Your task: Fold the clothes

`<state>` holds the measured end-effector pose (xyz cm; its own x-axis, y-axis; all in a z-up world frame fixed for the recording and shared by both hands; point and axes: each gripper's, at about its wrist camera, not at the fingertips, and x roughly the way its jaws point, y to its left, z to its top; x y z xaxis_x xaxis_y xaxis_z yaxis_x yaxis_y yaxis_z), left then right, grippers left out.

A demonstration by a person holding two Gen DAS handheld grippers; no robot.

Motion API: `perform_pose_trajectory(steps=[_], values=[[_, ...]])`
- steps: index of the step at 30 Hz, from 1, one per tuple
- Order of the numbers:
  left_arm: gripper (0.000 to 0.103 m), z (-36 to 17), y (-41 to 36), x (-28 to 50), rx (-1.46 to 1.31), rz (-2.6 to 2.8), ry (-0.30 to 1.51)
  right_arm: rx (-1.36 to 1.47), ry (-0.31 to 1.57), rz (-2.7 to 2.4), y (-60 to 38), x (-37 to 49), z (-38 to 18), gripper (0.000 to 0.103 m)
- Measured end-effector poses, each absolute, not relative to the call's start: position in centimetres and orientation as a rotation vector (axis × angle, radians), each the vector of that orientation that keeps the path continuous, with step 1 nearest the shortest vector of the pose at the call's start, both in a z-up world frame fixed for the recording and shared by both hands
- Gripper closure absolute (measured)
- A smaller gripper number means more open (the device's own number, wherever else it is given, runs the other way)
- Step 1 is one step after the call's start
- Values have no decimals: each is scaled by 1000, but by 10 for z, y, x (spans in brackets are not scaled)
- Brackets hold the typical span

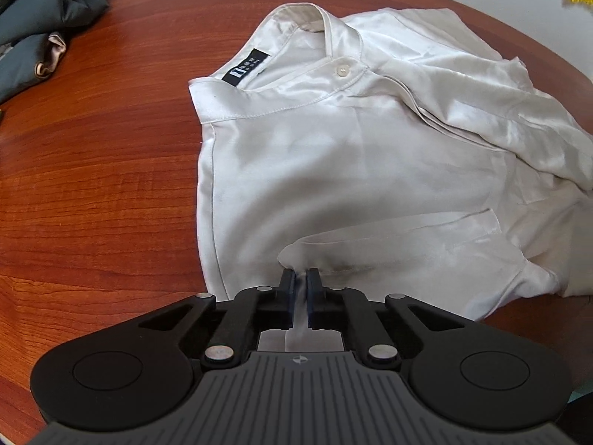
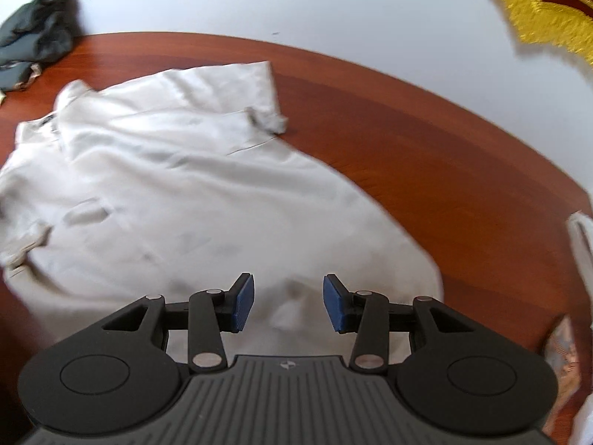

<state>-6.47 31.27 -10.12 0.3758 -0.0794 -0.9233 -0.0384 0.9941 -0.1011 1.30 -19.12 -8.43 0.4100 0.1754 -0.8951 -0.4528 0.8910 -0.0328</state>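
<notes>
Left gripper (image 1: 301, 289) pinches the white shirt (image 1: 370, 170) at its near hem; right gripper (image 2: 288, 302) hangs parted above the same cloth.

left tool (image 1: 301, 289): pinching white shirt (image 1: 352, 170) hem | wooden table (image 1: 103, 170) | dark garment (image 1: 40, 18) far-left

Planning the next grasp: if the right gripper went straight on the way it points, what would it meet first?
Probably the white shirt: the open right gripper has a raised wrinkle of its fabric between and just beyond the fingers. Depth is unclear in this blurred view.
</notes>
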Motion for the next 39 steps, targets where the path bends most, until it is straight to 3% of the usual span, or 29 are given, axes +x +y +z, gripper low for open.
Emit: perform_pose_trajectory(steps=[19,22,24,26,39], values=[[97,-81,315,-82,-93,-53,1147,-336,1252,602,-164,-112,-134,50],[97,-78,312,-82,-79,-67,1136,-387,1244,580,-162,-125,-138,66],[98,-75,309,-83,-64,-86,1126,-397,1247,533,-163,-129,-141,94],[99,-72,306,-84,-50,-110,1116,-381,1247,499,-165,-132,-141,100],[99,-29,320,-118,17,-255,1076,-340,1353,484,-171,-157,-108,103]])
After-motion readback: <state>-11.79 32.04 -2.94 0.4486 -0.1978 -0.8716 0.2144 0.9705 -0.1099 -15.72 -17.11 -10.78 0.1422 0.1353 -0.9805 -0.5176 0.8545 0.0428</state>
